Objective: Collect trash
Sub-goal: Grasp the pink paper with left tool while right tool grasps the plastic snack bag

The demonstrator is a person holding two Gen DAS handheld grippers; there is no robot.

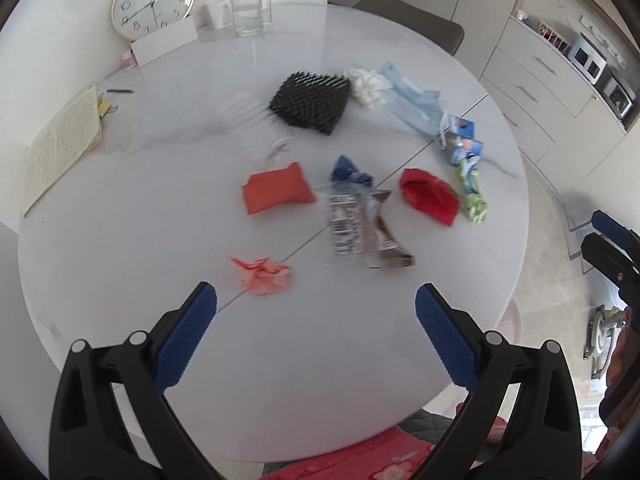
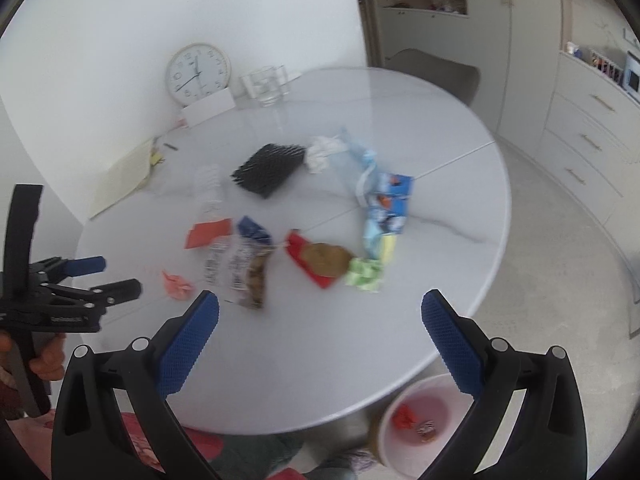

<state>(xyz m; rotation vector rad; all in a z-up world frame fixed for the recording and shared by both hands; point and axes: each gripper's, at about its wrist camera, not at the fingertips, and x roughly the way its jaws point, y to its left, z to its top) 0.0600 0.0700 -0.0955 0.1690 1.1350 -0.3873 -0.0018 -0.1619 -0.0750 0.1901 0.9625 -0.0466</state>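
Both grippers hover above the near edge of a round white table (image 1: 120, 264), each with its blue-padded jaws spread wide and nothing between them. The left gripper (image 1: 316, 304) points at the middle of the scattered trash; the right gripper (image 2: 320, 312) sits further right, over the table's rim. Below that rim, on the floor, stands a pink bin (image 2: 440, 396) holding a few scraps — a red one and a darker one, too blurred to identify.

Nearest the left gripper lies a crumpled pink paper (image 1: 264, 274), just beyond its left finger. Behind it sit a clear wrapper (image 1: 344, 220) with printed text and a brown wrapper (image 1: 390, 246) that touch or overlap. To their left lies a folded orange paper (image 1: 278, 188); a blue wrapper (image 1: 350, 172) lies just behind the clear one. To the right lies a red packet (image 1: 430, 194), with a green wrapper (image 1: 476, 206) just beside it and a blue-and-white carton (image 1: 464, 136) beyond.

Further back lie a black spiky mat (image 1: 310, 100), a white tissue wad (image 1: 366, 84) touching its right corner, and a pale blue face mask (image 1: 412, 100). A clear plastic piece (image 1: 244, 114) lies left of the mat.

At the far edge — against the wall — stand a clock (image 1: 152, 0), a white card (image 1: 166, 42), and glass cups (image 1: 248, 14). An open notebook (image 1: 60, 144) lies at the left.
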